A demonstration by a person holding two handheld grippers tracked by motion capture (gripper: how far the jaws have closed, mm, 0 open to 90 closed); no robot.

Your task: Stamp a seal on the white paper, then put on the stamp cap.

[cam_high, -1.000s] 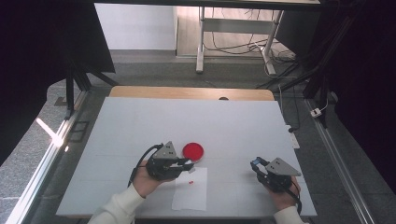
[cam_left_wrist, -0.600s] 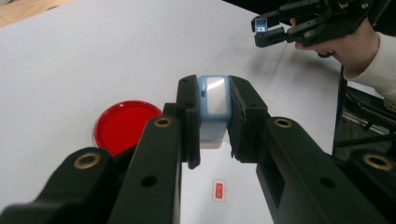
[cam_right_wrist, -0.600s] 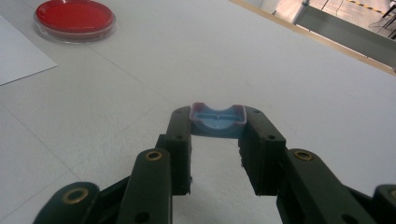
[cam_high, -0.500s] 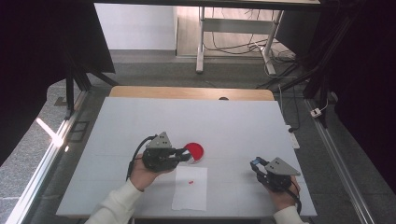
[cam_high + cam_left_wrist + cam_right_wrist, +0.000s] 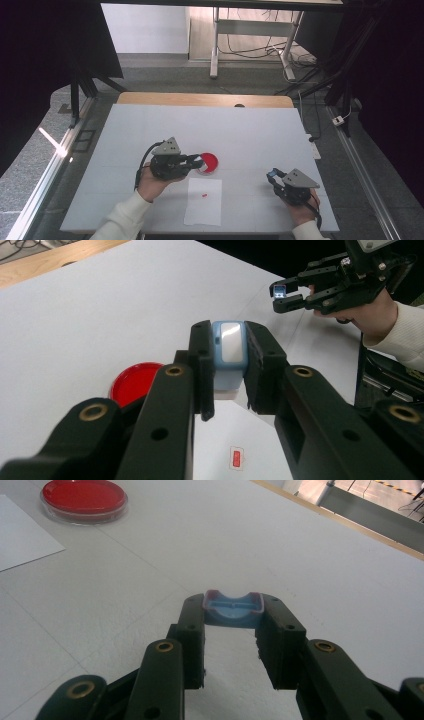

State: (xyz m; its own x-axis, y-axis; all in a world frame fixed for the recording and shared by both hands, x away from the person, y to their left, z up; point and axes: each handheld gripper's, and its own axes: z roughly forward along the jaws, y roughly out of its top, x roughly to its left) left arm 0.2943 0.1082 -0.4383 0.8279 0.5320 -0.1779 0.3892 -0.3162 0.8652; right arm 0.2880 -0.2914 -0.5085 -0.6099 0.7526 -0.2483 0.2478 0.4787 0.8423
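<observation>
A white desk (image 5: 250,130) with a wooden far edge stands on grey floor, cables trailing beyond it. The left gripper (image 5: 196,161) has its jaws closed on a pale blue block with a shiny face (image 5: 228,347), held just beside a shallow round dish (image 5: 207,162) — filled with red. The right gripper (image 5: 272,176) clamps a small blue cap (image 5: 233,605), well apart. A white paper sheet (image 5: 204,201) lies between them.
</observation>
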